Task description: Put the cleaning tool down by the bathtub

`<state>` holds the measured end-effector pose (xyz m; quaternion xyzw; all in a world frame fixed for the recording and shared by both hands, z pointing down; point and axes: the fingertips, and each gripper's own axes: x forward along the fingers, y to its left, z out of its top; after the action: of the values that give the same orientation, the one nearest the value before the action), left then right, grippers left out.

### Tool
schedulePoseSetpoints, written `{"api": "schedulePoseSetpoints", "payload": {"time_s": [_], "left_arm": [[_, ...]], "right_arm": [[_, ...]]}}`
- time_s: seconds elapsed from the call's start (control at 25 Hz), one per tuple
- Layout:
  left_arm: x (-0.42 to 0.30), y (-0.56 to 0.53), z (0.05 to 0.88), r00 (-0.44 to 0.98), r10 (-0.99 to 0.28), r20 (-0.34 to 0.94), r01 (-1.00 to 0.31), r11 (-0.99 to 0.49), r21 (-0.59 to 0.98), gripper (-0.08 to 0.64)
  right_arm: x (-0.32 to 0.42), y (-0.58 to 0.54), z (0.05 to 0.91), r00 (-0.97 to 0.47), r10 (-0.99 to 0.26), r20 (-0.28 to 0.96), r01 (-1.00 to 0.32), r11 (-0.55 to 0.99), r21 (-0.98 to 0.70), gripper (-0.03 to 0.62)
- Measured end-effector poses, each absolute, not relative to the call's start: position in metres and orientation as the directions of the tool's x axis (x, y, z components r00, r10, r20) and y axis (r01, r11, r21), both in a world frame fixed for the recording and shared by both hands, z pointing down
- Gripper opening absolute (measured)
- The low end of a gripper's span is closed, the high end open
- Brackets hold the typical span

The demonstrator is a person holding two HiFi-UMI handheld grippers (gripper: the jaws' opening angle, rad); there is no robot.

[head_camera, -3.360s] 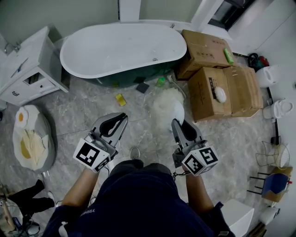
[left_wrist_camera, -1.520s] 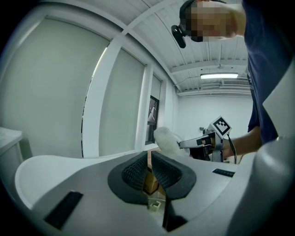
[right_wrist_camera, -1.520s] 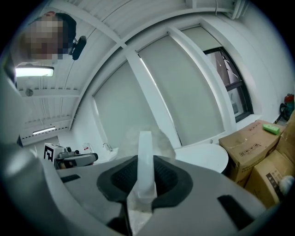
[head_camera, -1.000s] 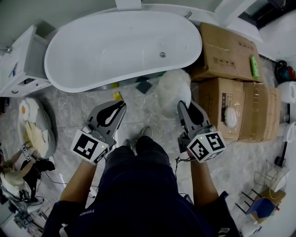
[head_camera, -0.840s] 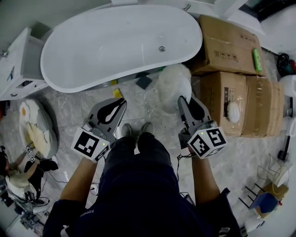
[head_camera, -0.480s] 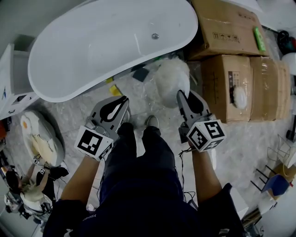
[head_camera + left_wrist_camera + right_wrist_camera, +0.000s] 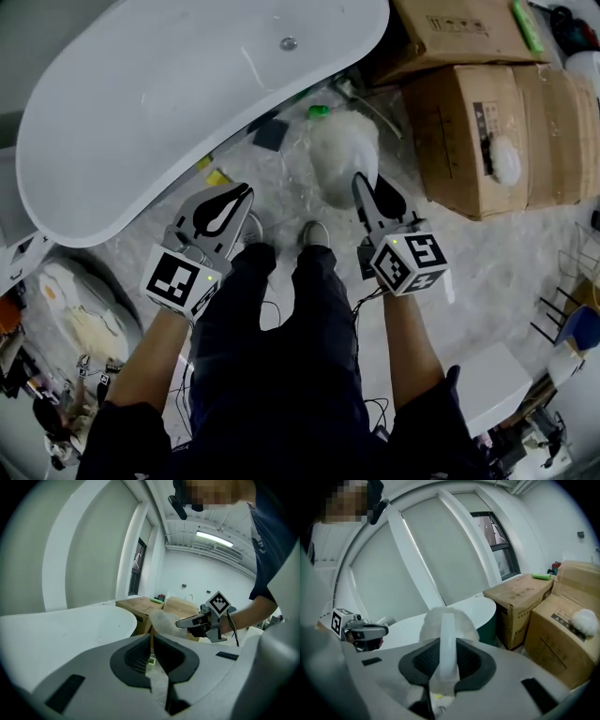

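Two grippers, one fluffy duster (image 7: 342, 157).
Smooth handle (image 7: 447, 641) is clamped by right gripper (image 7: 364, 181); left gripper (image 7: 241, 191) closed, empty; oval tub (image 7: 141, 103) at eleven o'clock.

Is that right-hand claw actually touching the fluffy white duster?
Touching: the right gripper has its jaws clamped on the duster handle, plain in the right gripper view.

The bathtub (image 7: 169, 103) is lying at left, cardboard boxes (image 7: 487, 122) are sitting at right, and the cleaning tool (image 7: 342, 155) is hanging between them over the floor (image 7: 497, 258).
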<state>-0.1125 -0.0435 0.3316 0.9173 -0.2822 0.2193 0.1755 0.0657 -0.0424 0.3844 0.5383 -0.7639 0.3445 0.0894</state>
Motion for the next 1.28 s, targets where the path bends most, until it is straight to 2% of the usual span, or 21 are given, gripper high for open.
{"api": "schedulePoseSetpoints", "payload": {"time_s": [0.72, 1.28], "left_arm": [[-0.098, -0.068, 0.59, 0.746, -0.378, 0.548, -0.557, -0.805, 0.204, 0.044], [-0.046, -0.096, 0.726, 0.772, -0.277, 0.573, -0.454, -0.87, 0.191, 0.044]], "right_arm": [[0.069, -0.05, 0.668, -0.382, -0.687, 0.619, -0.915, 0.184, -0.36, 0.087], [0.095, -0.06, 0.819, -0.337, -0.663, 0.668, -0.934, 0.144, -0.328, 0.087]]}}
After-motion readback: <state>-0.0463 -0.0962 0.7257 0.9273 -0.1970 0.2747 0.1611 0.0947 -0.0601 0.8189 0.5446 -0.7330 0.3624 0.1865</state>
